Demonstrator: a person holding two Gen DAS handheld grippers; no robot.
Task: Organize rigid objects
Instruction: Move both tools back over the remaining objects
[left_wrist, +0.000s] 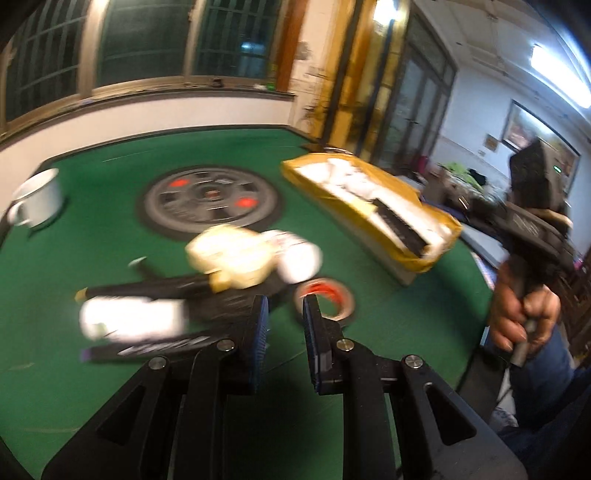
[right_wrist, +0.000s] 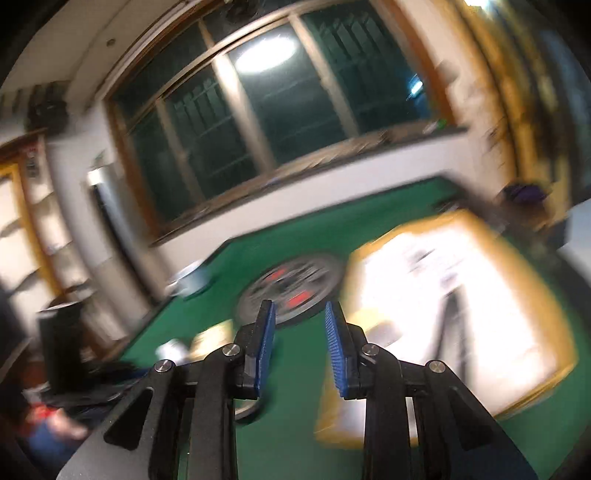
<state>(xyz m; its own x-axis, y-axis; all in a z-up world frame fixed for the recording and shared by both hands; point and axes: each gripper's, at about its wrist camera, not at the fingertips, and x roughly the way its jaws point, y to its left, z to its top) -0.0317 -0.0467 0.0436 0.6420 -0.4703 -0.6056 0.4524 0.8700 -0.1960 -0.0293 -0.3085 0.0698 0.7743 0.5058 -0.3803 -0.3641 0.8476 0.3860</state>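
So the biggest thing in my feed is the green table (left_wrist: 362, 306), felt-covered with a round grey wheel print (left_wrist: 208, 203) in the middle showing a couple of red patches. Next down in size is the yellow box (left_wrist: 369, 206) toward the far right of the felt – it's lined with white and has a black strip lying along its near edge; in the right wrist view it fills most of the right side, badly smeared by blur. In front of the wheel print sits the clutter I'm meant to sort: a cream-coloured blob of something (left_wrist: 229, 258) touching a white roundish piece (left_wrist: 299, 260), a long black stick-like item (left_wrist: 147, 290) lying under them, and a white lump (left_wrist: 133, 319) just nearer me – too blurry for me to name any of them properly. A white mug (left_wrist: 37, 203) stands well apart at the far left edge. A roll of tape (left_wrist: 327, 299) with red on it lies just beyond my left gripper (left_wrist: 284, 314), whose jaws sit narrow, nearly together, with nothing in them. My right gripper (right_wrist: 300, 321) is a bit wider, jaws parted and empty, hanging over bare felt near the box. The person's hand (left_wrist: 517, 314) grips its handle at the right.
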